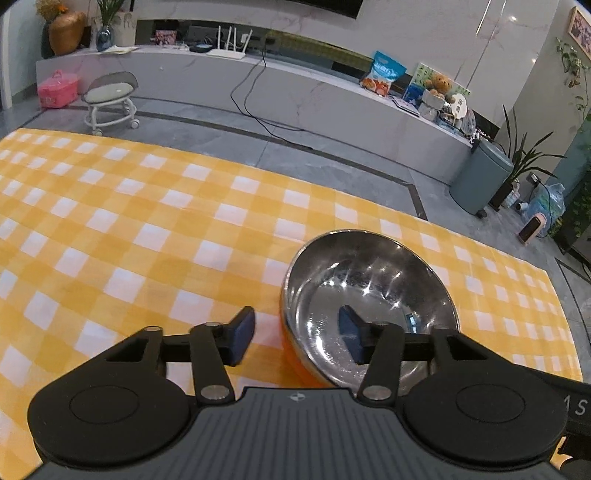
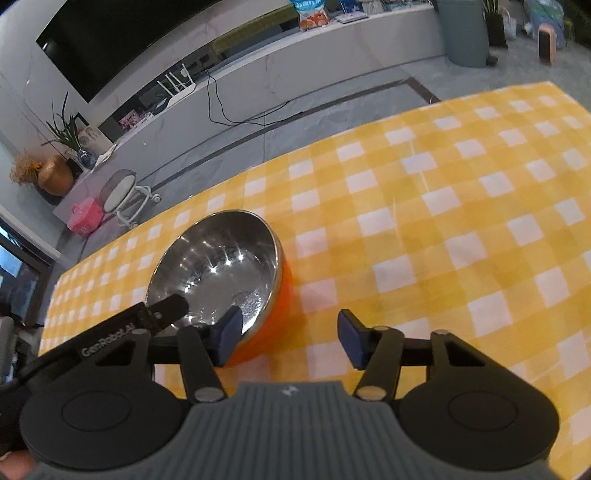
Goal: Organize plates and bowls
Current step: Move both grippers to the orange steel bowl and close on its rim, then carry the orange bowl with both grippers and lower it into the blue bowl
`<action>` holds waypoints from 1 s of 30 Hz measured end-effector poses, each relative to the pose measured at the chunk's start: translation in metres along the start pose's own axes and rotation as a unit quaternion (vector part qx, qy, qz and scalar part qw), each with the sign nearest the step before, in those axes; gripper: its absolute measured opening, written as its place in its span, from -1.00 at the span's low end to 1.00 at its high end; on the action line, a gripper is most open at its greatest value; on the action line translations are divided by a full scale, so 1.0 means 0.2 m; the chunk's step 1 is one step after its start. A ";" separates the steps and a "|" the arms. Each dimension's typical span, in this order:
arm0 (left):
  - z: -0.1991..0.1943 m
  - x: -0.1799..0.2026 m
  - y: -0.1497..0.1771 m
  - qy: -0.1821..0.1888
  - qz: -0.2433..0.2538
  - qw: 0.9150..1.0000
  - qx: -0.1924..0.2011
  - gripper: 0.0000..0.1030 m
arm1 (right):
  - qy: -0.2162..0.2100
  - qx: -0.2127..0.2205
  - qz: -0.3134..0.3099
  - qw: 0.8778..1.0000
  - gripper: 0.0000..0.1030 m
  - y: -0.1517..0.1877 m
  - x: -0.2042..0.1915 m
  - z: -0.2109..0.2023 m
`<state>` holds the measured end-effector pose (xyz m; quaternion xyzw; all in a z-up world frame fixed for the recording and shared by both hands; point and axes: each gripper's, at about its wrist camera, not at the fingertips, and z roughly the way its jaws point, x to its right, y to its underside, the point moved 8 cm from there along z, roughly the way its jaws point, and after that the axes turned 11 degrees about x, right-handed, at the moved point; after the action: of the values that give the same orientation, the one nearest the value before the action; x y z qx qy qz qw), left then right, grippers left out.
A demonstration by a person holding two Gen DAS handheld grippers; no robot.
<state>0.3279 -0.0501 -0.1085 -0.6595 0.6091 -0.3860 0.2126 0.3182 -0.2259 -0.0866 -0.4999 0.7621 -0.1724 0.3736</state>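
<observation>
Steel bowl with orange outer wall, upright on yellow-checked tablecloth, near the table's front-middle. Only dish visible in either view.

Left gripper spread wide, straddling bowl's left rim: left pad outside over the cloth, right pad inside, over the steel interior. Can't tell whether either pad touches the wall. Not pinching anything.

Right gripper also spread wide, straddling the same bowl from the other side: left pad at or over the right rim, right pad over bare cloth. Contact unclear. Nothing pinched.

Left gripper's arm visible in right wrist view, reaching over the bowl's near-left rim; both tools crowd the same bowl, close together.

Cloth around the bowl bare in both views, no obstacles between pads and rim.

Off-table, well apart:
- Low marble ledge along far wall; white router on it, black cable trailing to floor.
- Snack bag, teddy bear, books and clutter further right on ledge.
- Small wheeled stool and pink case on floor, left.
- Brown vase and blue vase with plant at ledge's left end.
- Grey-blue bin, potted plant, water jug on floor, right.
- Dark TV on wall above ledge.
</observation>
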 end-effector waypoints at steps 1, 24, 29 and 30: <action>0.01 0.00 0.00 -0.001 0.002 1.000 -0.003 -0.13 | -0.002 -0.001 0.003 1.000 0.07 0.00 0.00 0.00; -0.24 0.02 0.00 -0.019 -0.005 1.000 -0.016 -0.77 | -0.033 -0.005 -0.015 0.999 -0.74 0.01 -0.08 -0.14; -0.42 0.02 -0.01 -0.020 -0.019 1.000 -0.015 -0.77 | -0.053 -0.003 -0.002 0.999 -0.75 0.02 -0.10 -0.29; -0.46 0.03 -0.01 -0.018 -0.024 0.999 -0.015 -0.77 | -0.058 -0.002 0.000 0.998 -0.75 0.02 -0.10 -0.33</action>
<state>0.2580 -0.0372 -0.0498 -0.6841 0.5945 -0.3700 0.2041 0.2711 -0.2131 -0.0373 -0.5098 0.7396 -0.1420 0.4159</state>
